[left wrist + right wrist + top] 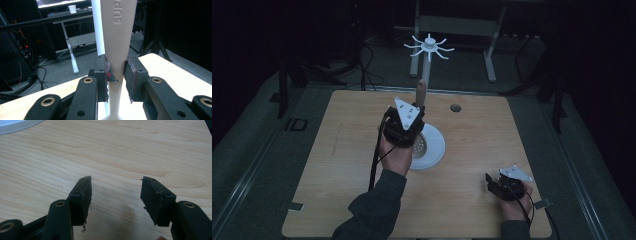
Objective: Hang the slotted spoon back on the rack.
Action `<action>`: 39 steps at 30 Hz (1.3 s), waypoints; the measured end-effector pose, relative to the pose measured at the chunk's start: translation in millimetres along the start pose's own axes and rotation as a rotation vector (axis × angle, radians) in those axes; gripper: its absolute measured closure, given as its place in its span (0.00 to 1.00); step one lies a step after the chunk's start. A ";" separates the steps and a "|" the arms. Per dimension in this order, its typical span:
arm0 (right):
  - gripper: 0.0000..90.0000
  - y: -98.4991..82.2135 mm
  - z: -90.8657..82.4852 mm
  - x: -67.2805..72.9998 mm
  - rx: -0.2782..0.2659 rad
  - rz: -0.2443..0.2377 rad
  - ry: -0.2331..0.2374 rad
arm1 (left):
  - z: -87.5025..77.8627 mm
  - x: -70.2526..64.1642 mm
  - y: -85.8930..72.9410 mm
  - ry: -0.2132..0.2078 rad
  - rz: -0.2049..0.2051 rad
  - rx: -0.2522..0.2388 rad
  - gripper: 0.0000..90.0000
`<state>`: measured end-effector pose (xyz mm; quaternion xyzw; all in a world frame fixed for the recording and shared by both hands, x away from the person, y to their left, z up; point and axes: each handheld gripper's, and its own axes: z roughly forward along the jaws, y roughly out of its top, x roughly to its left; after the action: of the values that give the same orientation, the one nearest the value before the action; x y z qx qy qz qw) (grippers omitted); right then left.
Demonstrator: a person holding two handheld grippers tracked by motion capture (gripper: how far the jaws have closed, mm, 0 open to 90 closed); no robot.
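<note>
A beige utensil with a long handle [421, 91] stands almost upright, its perforated head low over the round white base [436, 145] of a rack. My left gripper [408, 125] is shut on the narrow part of that handle. In the left gripper view the handle [117, 37] widens upward and bears raised letters, with both pads [107, 72] pressed on its sides. The rack's white pole [98, 30] rises just behind it, up to a crown of hooks [429, 47]. My right gripper [494, 182] rests low at the table's front right, open, with bare wood between its fingers [80, 195].
The wooden table [347, 150] has a small round hole [455, 107] behind the rack. An edge of the white base [17, 125] lies far ahead of the right gripper. Beyond the table are a metal desk frame [457, 25], cables on the floor and dark stands.
</note>
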<state>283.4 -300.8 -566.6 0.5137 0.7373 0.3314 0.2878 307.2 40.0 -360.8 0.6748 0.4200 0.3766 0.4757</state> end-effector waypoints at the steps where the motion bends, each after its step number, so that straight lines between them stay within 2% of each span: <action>1: 0.46 0.0 0.0 0.0 0.001 -0.001 0.000 | -0.2 -0.7 2.3 0.004 0.001 -0.003 0.81; 17: 0.46 -0.1 0.5 0.3 0.004 -0.006 0.000 | -2.4 -3.2 22.8 0.024 -0.005 -0.029 0.81; 22: 0.46 -0.1 0.4 0.3 0.005 -0.006 0.001 | -2.5 -6.3 29.2 0.043 0.000 -0.033 0.81; 26: 0.46 -0.1 0.5 0.5 0.005 -0.005 0.001 | -0.7 -9.6 34.1 0.079 0.013 -0.032 0.81; 32: 0.47 -0.2 1.1 1.1 0.008 -0.006 0.003 | 2.2 -10.1 38.4 0.083 0.002 -0.029 0.81; 39: 0.46 -0.3 1.0 0.6 0.007 -0.005 0.002 | 3.5 -11.4 41.6 0.105 0.015 -0.029 0.81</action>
<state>283.9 -300.1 -567.5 0.5123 0.7401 0.3286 0.2861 314.9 20.2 -323.1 0.6504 0.4339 0.4213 0.4596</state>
